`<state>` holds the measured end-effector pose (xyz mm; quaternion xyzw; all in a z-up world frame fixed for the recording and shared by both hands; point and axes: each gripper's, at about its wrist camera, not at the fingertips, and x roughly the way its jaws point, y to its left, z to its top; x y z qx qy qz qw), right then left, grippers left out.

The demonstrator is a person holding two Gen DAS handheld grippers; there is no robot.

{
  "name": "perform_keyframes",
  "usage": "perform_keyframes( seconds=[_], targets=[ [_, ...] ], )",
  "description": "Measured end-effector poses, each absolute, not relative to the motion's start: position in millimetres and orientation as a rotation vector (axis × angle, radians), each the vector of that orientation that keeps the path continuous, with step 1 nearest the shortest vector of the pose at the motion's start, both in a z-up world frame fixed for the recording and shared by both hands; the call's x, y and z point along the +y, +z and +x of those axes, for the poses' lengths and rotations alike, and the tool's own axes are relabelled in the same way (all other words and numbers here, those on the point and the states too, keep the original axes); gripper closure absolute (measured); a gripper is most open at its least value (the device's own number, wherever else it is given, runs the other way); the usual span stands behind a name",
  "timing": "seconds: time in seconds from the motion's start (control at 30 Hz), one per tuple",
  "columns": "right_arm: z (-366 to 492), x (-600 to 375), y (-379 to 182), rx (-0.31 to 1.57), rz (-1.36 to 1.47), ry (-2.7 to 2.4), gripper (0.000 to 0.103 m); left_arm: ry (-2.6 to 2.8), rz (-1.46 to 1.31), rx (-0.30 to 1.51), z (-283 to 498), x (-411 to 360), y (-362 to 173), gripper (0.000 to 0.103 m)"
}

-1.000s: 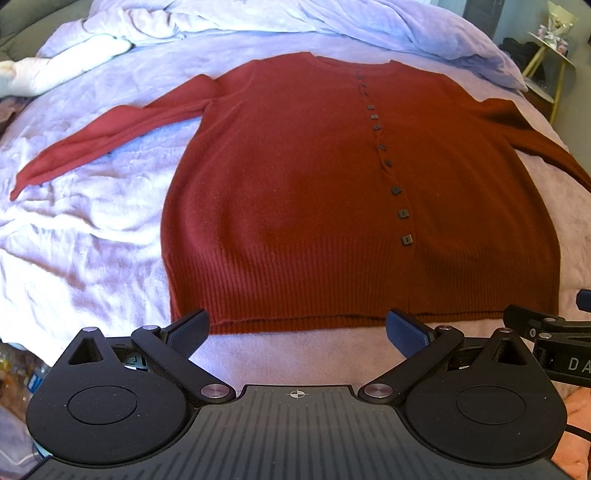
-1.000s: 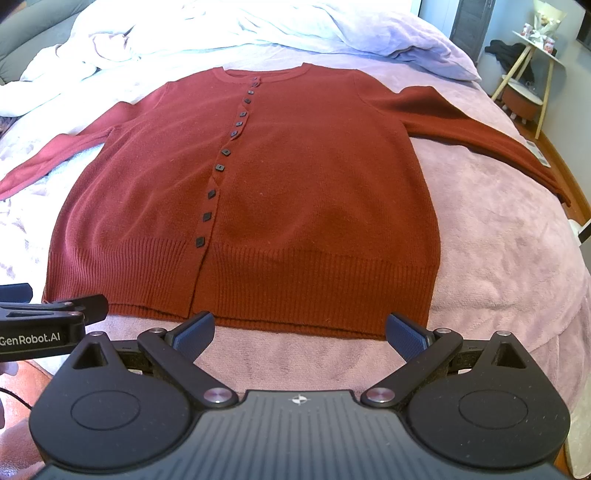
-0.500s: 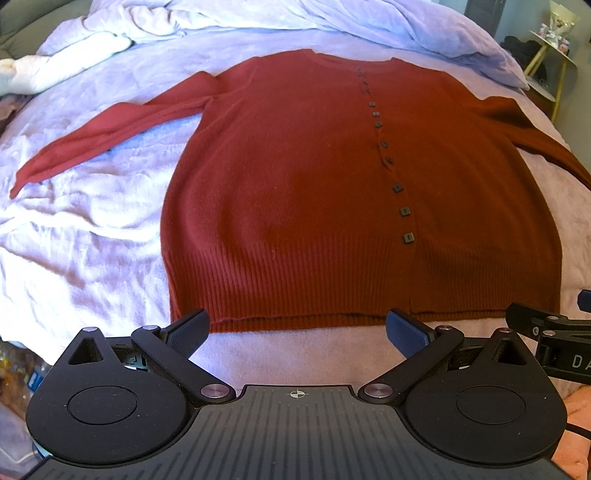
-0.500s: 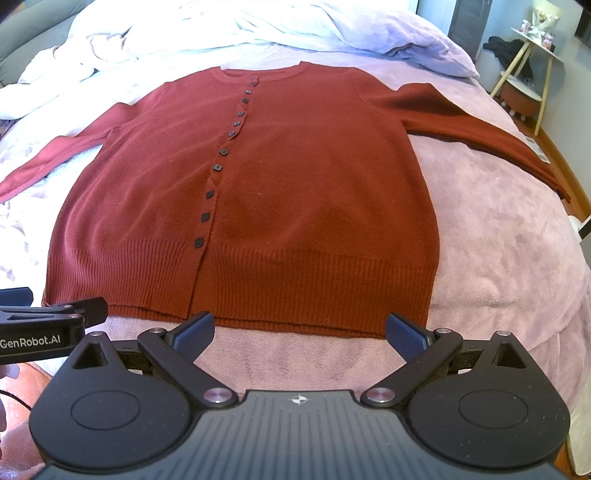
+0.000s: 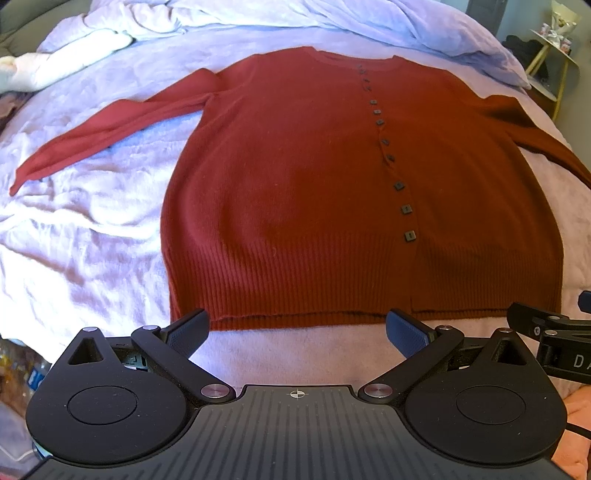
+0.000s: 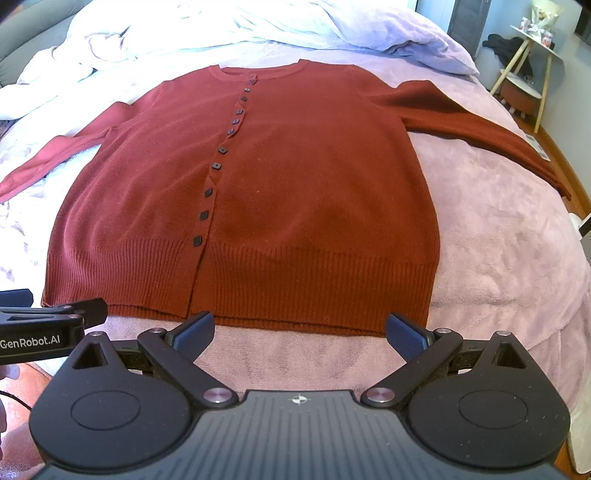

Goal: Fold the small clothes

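A dark red buttoned cardigan (image 5: 295, 192) (image 6: 295, 192) lies flat and face up on the bed, both sleeves spread out to the sides. Its ribbed hem runs along the near edge. My left gripper (image 5: 297, 330) hovers just short of the hem's left half, jaws wide apart with nothing between them. Just short of the hem's right half, my right gripper (image 6: 300, 334) is open and empty too. Each gripper's tip shows at the edge of the other's view: the right gripper (image 5: 546, 326) and the left gripper (image 6: 55, 314).
A lilac blanket (image 5: 74, 236) (image 6: 498, 229) covers the bed. A crumpled duvet (image 6: 221, 26) and pillows are heaped at the far end. A small side table (image 6: 528, 70) stands to the right of the bed. The bed's near edge drops off below the grippers.
Both grippers have crept slightly forward toward the hem and stay open. The cardigan has not moved.
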<state>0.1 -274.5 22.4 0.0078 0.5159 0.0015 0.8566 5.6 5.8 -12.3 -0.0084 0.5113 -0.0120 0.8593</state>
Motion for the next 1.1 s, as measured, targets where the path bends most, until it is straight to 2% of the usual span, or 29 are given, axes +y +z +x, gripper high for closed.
perform_keyframes(
  seconds=[1.1],
  targets=[
    [0.9,-275.3,21.8,1.095,0.031,0.010,0.004,-0.025,-0.018,1.083,5.2,6.8,-15.3,0.000]
  ],
)
